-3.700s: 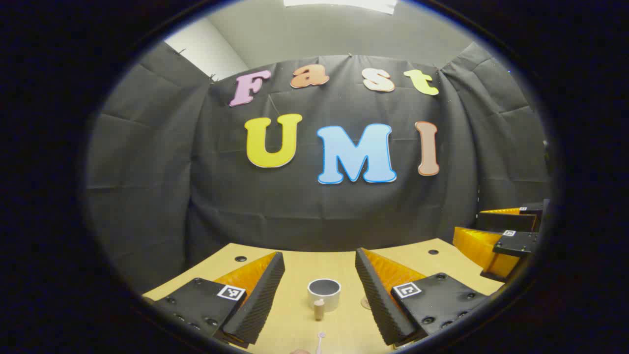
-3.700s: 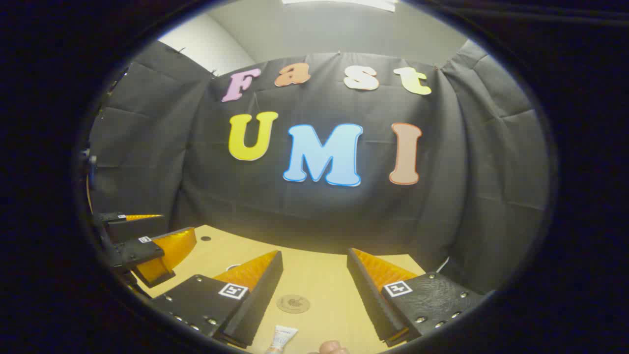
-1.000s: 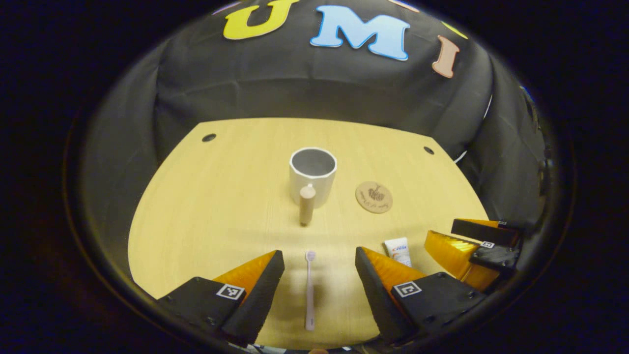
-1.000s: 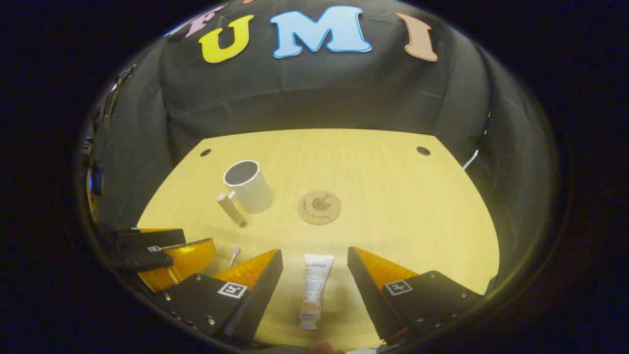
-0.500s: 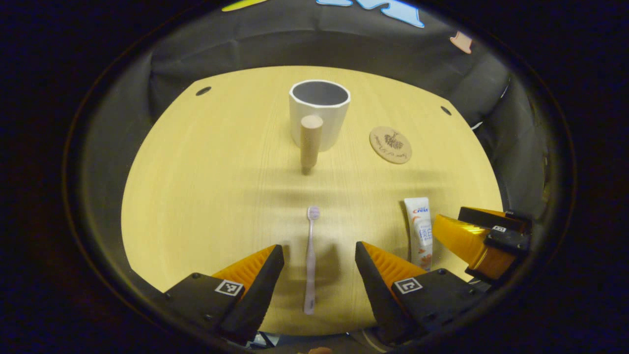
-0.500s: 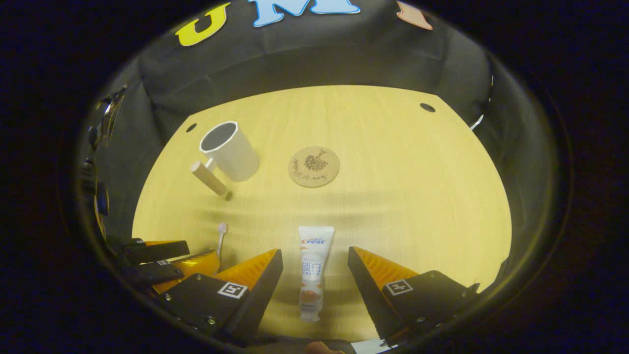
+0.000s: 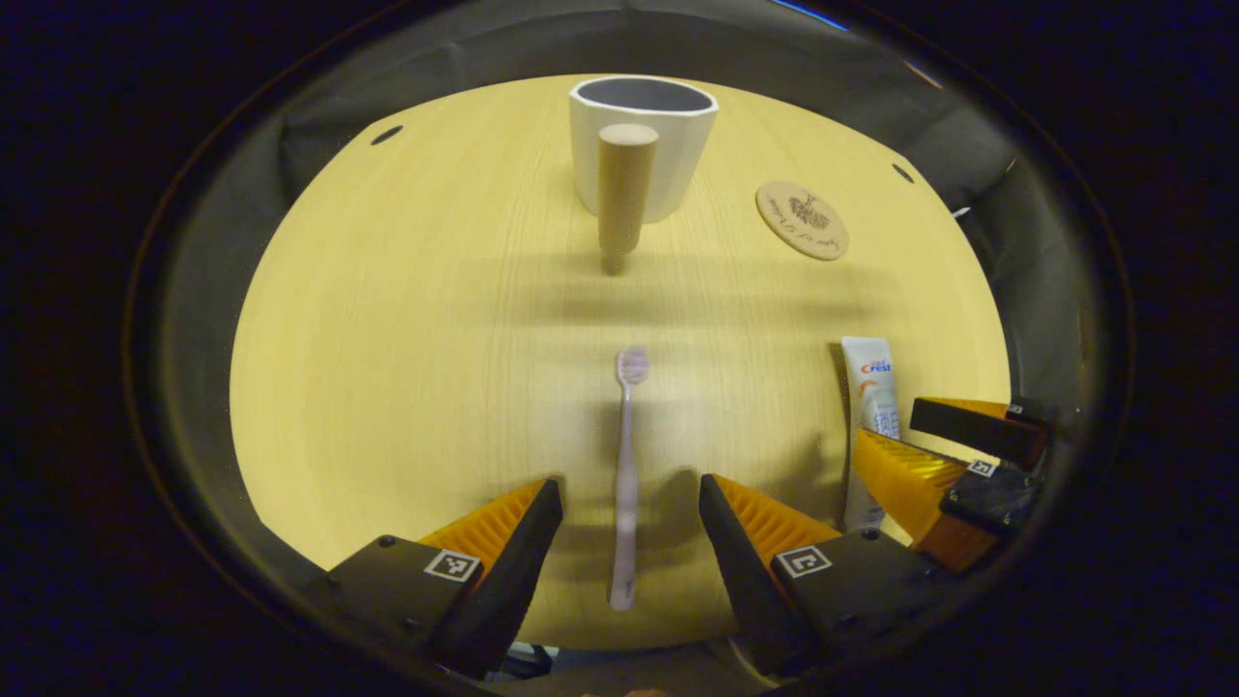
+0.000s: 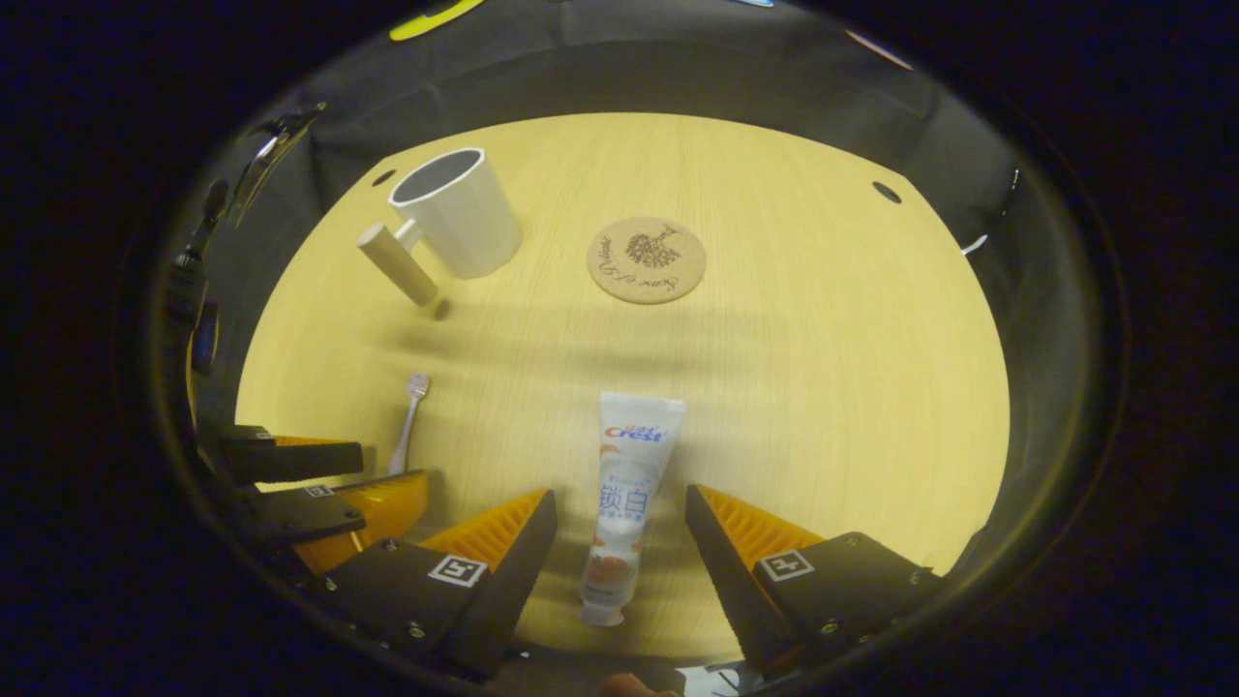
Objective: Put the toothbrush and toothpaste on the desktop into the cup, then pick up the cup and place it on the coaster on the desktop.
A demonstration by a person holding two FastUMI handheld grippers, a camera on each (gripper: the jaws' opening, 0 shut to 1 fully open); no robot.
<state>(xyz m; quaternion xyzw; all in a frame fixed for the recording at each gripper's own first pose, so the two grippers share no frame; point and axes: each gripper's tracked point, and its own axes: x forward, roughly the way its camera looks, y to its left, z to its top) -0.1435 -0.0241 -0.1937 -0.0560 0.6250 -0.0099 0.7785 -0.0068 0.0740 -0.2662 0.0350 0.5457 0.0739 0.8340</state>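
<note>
Left gripper (image 7: 629, 489) open over the desktop (image 7: 387, 339), fingers either side of the toothbrush (image 7: 626, 474) handle, not touching it. Toothbrush flat on the wood, bristle head pointing away toward the cup (image 7: 644, 145). Right gripper (image 8: 619, 503) likewise spread wide, straddling the cap end of the toothpaste (image 8: 624, 503), no contact visible. Toothpaste lying flat, crimped end away from the camera. Seen in the left gripper view too, toothpaste (image 7: 869, 387) at the right, partly behind the right gripper (image 7: 953, 455). In the right gripper view, toothbrush (image 8: 407, 421) at the left, handle end hidden behind the left gripper (image 8: 310, 484). Farther out, cup upright on the desktop, interior dark with nothing seen inside, wooden peg handle facing the left gripper. Cup (image 8: 455, 213) again in the right gripper view, handle pointing left and toward the camera. Coaster (image 8: 646, 259) bare, lying right of the cup, near but apart; also coaster (image 7: 801, 220) in the left gripper view. Holes in the desktop's far corners.
</note>
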